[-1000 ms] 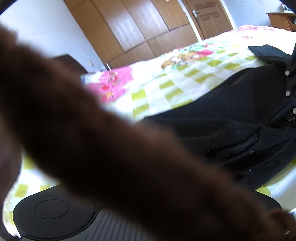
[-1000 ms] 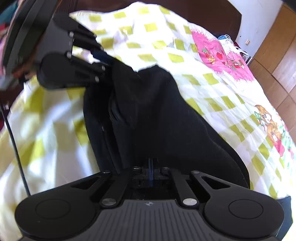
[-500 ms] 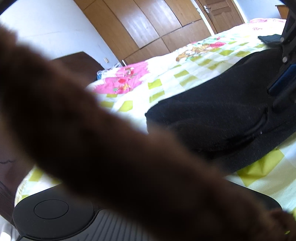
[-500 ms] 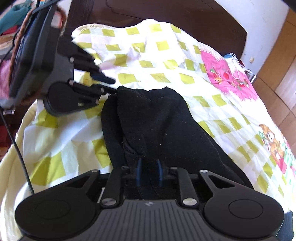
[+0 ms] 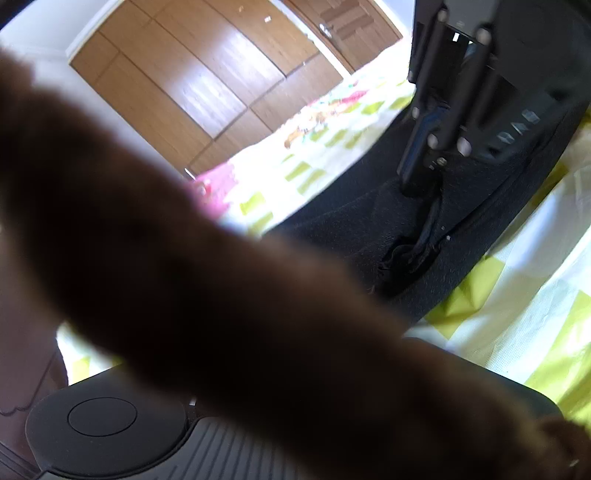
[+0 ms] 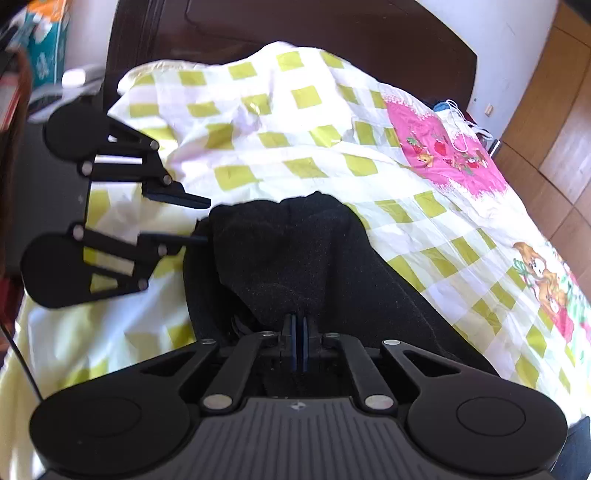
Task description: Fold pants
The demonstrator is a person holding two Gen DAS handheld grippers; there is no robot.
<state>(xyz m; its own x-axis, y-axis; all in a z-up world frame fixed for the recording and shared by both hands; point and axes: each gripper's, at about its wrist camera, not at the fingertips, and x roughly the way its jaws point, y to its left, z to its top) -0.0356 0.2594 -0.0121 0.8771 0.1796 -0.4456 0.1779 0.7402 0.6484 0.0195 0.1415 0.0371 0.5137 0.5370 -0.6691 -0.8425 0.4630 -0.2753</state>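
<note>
Black pants (image 6: 295, 251) lie folded on the bed, lengthwise toward me in the right wrist view. My right gripper (image 6: 298, 332) is shut on a pinch of their fabric at the near end; its blue pads nearly touch. From the left wrist view the same right gripper (image 5: 419, 184) comes down from above onto the pants (image 5: 351, 229). My left gripper (image 6: 203, 221) is open at the pants' far left corner, its fingertips just at the cloth edge with nothing between them. A blurred brown fuzzy shape (image 5: 184, 295) close to the lens hides the left gripper's own fingers in its view.
The bed sheet (image 6: 306, 166) is white with yellow-green checks and a pink patch (image 6: 443, 155). A dark wooden headboard (image 6: 295, 26) stands behind it. Wooden wardrobe doors (image 5: 184, 81) fill the far wall. Boxes and clutter (image 6: 44, 55) sit beside the bed at the left.
The right gripper's pads, parted half a second ago, have closed on the pants again. The left gripper has opened and drawn back to the cloth's edge. The pants now lie flatter.
</note>
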